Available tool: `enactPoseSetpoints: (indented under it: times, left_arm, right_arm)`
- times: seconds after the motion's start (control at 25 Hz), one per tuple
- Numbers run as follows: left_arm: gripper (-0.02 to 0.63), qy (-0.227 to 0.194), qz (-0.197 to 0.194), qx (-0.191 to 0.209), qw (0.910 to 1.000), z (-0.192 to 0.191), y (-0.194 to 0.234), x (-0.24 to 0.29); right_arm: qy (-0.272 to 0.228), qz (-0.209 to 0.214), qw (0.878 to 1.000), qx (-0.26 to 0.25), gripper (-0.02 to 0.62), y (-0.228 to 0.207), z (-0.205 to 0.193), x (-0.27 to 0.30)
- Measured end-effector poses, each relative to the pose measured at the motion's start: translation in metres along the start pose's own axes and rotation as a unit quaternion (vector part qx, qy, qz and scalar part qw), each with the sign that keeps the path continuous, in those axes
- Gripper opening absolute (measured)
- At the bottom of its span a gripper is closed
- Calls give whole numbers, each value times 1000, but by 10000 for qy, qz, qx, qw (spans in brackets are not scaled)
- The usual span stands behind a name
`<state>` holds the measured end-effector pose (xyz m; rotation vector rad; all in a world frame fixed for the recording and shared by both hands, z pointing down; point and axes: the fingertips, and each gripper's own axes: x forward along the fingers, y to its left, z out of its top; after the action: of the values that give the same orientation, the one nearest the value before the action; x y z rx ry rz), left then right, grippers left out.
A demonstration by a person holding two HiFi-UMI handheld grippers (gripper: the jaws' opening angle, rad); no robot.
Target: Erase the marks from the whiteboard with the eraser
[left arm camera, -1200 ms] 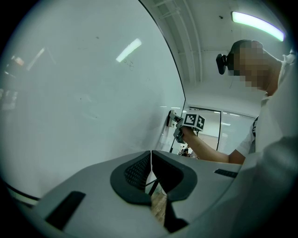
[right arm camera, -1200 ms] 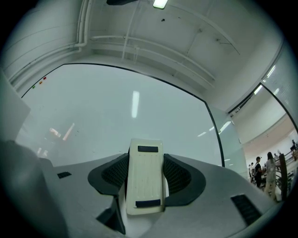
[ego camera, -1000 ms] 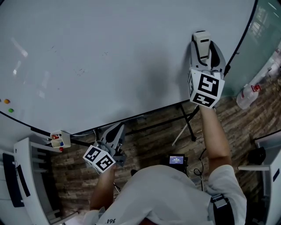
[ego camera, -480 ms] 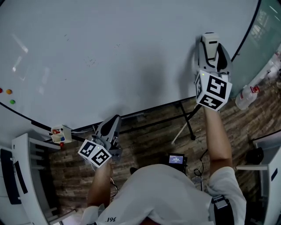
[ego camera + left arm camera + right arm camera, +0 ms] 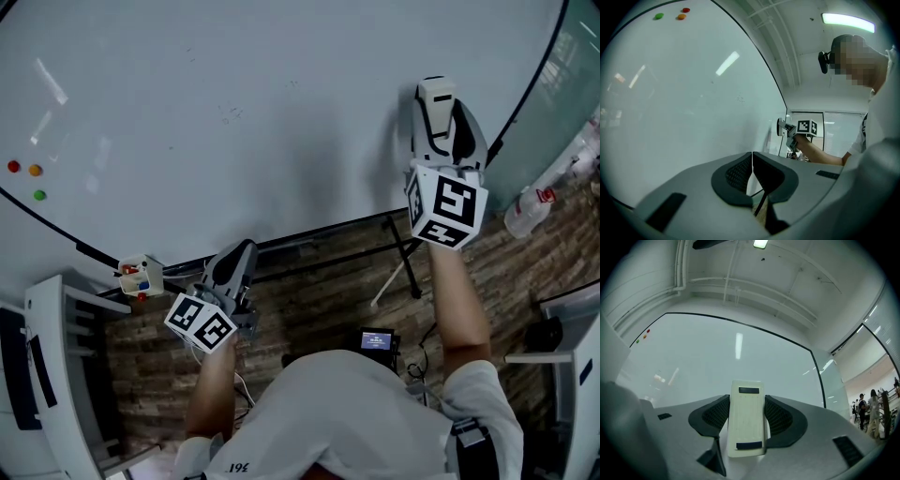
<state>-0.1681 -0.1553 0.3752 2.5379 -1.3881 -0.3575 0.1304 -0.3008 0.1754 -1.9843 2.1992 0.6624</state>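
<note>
**Eraser held at board's right; faint marks remain**

Right hand-held gripper [image 5: 747, 411] grips the eraser [image 5: 435, 94] at the whiteboard [image 5: 187, 159], right of frame. Left hand-held gripper [image 5: 752, 165] is clenched and empty, lower left. Risk: the faint marks [image 5: 228, 113] at upper centre get skipped, and uneven pressure may twist the eraser loose.

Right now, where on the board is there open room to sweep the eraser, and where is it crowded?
Free: the wide middle of the whiteboard, between the coloured magnets at its left and the eraser at its right, with only faint marks there. Crowded: the lower-left edge, with the small box and the shut left gripper beside it.
</note>
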Motion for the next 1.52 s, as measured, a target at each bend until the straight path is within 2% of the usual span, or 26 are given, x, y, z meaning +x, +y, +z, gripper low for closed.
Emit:
enactPoseSetpoints:
  times: [0.2, 0.52, 0.92, 1.2, 1.32, 1.52]
  left_arm:
    - [6, 2, 81, 59, 9999, 6, 15, -19]
    - [6, 16, 33, 220, 9998, 19, 33, -51]
    - [6, -63, 172, 184, 9997, 26, 59, -97]
    - [6, -148, 352, 110, 9992, 26, 69, -113]
    - [6, -158, 402, 92, 9990, 25, 70, -117]
    - [6, -134, 437, 67, 9989, 24, 79, -120]
  right_arm:
    - [-26, 268, 9993, 252, 253, 42, 8, -10]
    - [-83, 824, 9951, 540, 253, 136, 28, -25]
    - [-352, 1808, 9804, 707, 253, 273, 75, -30]
    - [-443, 2249, 9706, 729, 253, 344, 97, -23]
    - [-385, 2326, 9700, 592, 253, 366, 96, -18]
    - [-393, 2059, 9776, 188, 253, 378, 89, -8]
